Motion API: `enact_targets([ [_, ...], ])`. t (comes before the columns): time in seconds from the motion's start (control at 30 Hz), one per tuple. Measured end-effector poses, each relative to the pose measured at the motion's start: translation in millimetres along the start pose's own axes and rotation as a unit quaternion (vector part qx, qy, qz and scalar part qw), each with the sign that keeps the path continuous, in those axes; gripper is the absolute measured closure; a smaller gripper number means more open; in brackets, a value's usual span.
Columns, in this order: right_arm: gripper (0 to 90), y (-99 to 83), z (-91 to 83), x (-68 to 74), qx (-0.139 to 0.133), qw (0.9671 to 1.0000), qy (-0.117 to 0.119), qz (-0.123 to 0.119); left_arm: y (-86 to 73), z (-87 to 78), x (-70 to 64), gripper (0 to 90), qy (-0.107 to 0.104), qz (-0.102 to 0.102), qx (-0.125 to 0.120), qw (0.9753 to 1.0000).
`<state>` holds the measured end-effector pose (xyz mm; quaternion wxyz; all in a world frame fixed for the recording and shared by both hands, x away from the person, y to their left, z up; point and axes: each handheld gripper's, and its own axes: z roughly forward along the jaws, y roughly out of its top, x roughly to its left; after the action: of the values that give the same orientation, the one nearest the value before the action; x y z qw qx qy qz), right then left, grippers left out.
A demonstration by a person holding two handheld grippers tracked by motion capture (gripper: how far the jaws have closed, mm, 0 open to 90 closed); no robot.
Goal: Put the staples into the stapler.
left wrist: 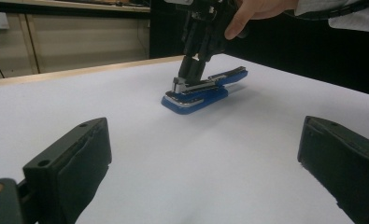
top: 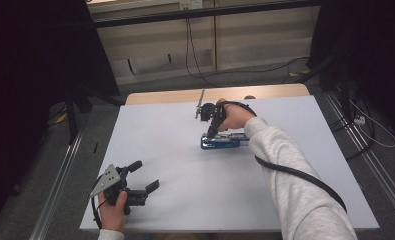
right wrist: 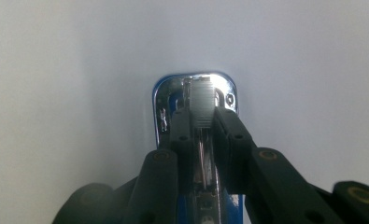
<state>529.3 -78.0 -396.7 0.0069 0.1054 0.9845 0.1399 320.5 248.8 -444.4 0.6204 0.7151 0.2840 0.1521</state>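
Note:
A blue stapler (top: pixel 227 142) with a chrome front lies on the white table (top: pixel 185 195), right of centre. My right gripper (top: pixel 211 131) points down at the stapler's left end. In the right gripper view the jaws of my right gripper (right wrist: pixel 203 122) are shut on the stapler's (right wrist: pixel 194 91) metal staple channel, one on each side. The left gripper view shows the stapler (left wrist: pixel 198 93) ahead with the right gripper (left wrist: pixel 191 70) on it. My left gripper (top: pixel 145 175) rests near the front left corner, open, with nothing between its fingers (left wrist: pixel 74 158).
The table's bare wooden far edge (top: pixel 175 95) shows beyond the white sheet. Metal rails (top: pixel 60 175) run along both sides on the floor. Cables (top: pixel 195 60) hang by the back wall. A black cable (top: pixel 305 176) trails over the right sleeve.

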Motion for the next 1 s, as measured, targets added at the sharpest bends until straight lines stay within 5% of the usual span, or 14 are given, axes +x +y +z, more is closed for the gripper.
enact_targets([
  [1.0, 77.3, 0.5, 2.5, 1.8, 0.000, 1.0000, 0.003, 0.007, -0.4, 1.2, 0.1, 2.8, -0.001, 0.000, 0.004, 1.0000],
])
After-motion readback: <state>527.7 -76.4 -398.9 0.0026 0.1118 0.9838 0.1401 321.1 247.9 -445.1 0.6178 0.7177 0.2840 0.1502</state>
